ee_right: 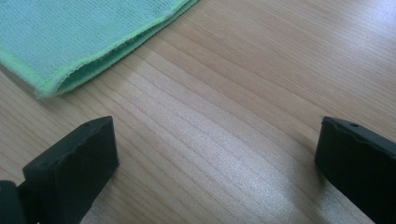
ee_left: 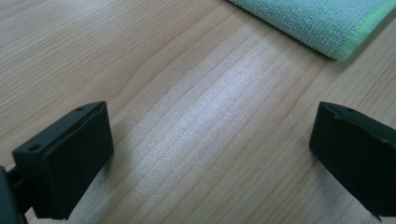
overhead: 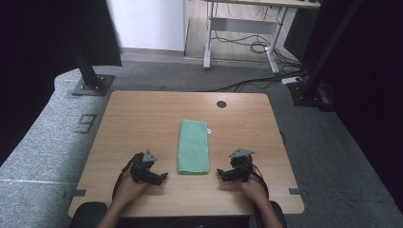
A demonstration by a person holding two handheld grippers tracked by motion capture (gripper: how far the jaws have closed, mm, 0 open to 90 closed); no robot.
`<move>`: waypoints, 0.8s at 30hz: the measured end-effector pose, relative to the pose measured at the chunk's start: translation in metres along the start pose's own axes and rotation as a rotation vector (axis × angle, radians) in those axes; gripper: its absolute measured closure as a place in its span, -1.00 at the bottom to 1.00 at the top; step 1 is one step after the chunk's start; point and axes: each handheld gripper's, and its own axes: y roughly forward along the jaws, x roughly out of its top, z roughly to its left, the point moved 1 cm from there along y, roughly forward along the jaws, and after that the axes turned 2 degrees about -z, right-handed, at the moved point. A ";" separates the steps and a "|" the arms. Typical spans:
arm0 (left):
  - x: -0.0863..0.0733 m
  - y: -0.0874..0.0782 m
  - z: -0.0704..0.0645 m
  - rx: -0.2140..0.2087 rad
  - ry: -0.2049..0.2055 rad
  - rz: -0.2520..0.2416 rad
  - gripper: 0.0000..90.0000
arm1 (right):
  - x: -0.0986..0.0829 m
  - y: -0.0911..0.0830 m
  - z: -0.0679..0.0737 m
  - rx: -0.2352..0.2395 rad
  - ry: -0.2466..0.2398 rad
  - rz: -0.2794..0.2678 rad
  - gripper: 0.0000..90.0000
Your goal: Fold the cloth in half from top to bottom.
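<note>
1. A folded green cloth is lying flat near the middle of the wooden table, its long side running away from the person, with a small white tag sticking out at its far right corner.

2. The left gripper is resting low over the table just left of the cloth's near end, held in the person's left hand, and it is pointing toward the cloth.

3. In the left gripper view its two black jaws are standing wide apart, with bare wood between them and nothing in their grasp; the cloth's near corner is sitting ahead and to the upper right, clear of both jaws.

4. The right gripper is sitting on the other side, just right of the cloth's near end, held in the right hand and aiming inward at the cloth.

5. In the right gripper view its jaws are also spread wide, gripping nothing; the cloth's layered edge with its lighter green hem is showing ahead at the upper left, not touching either jaw.

6. The two grippers are facing each other across the cloth's near end, each near it but apart from it.

7. Beyond the table, grey carpet, a black frame post and a desk with trailing cables are showing.
</note>
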 end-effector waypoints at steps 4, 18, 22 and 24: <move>0.000 0.000 0.000 0.002 -0.001 0.000 -1.00 | 0.000 0.000 0.000 0.000 0.001 0.001 -1.00; 0.032 0.005 -0.002 0.013 0.020 -0.027 -1.00 | 0.008 0.001 0.003 0.043 0.014 0.009 -1.00; 0.047 0.012 -0.004 0.008 0.041 -0.031 -1.00 | 0.022 0.002 0.005 0.050 0.004 -0.024 -1.00; 0.053 0.019 -0.006 0.015 0.048 -0.033 -1.00 | 0.030 0.003 0.006 0.051 0.010 -0.044 -1.00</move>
